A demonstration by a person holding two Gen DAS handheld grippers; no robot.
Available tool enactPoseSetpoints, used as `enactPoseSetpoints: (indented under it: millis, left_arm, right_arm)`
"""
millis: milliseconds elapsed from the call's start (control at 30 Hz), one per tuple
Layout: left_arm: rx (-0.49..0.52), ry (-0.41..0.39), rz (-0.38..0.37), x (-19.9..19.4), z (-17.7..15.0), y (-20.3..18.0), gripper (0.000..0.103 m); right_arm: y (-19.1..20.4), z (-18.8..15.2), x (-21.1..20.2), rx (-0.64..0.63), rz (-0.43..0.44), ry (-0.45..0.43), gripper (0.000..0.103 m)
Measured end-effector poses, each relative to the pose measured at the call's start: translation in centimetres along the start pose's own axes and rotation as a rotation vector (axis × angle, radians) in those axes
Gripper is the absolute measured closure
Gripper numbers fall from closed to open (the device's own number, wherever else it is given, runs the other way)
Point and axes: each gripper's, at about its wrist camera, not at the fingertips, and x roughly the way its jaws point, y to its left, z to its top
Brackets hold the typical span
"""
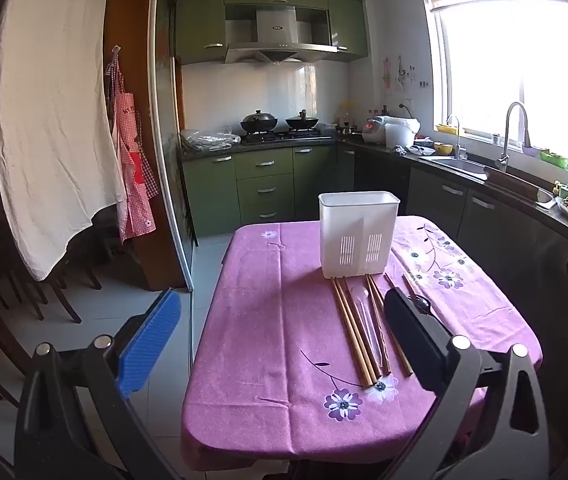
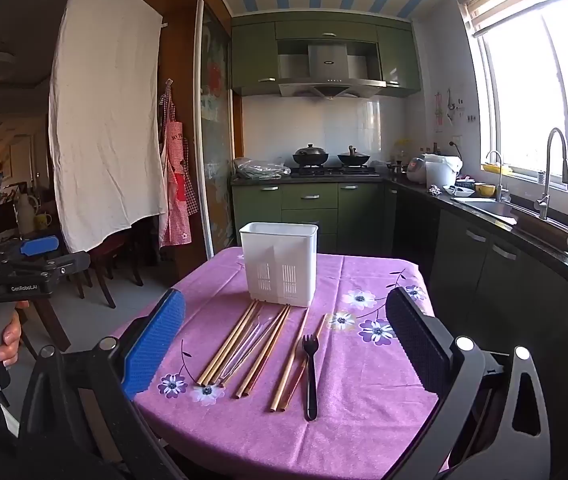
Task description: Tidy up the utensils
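Note:
A white slotted utensil holder [image 1: 358,234] [image 2: 279,262] stands empty at the far middle of the purple floral table [image 1: 276,320] [image 2: 364,380]. In front of it lie several wooden chopsticks [image 1: 354,330] [image 2: 228,342], a clear plastic utensil [image 2: 250,338] among them, and a black plastic fork [image 2: 310,372] at their right. My left gripper [image 1: 284,312] is open and empty, above the table's near left. My right gripper [image 2: 284,324] is open and empty, above the utensils at the near edge. The left gripper also shows in the right wrist view [image 2: 38,246] at far left.
Green kitchen cabinets [image 1: 264,184] and a stove with two woks [image 2: 330,156] are behind the table. A counter with sink and faucet [image 2: 552,172] runs along the right. A white cloth [image 1: 48,112] and chairs [image 2: 112,264] are at the left.

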Motion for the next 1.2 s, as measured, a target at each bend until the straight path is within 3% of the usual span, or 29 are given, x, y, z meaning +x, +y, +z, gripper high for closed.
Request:
enactPoseSetpoints:
  millis: [1200]
  left_arm:
    - [-0.005,0.017,-0.008,0.1,-0.9,-0.5,0.007]
  right_arm:
    - [0.1,-1.5,1.4,-0.009,-0.004,0.022,0.004]
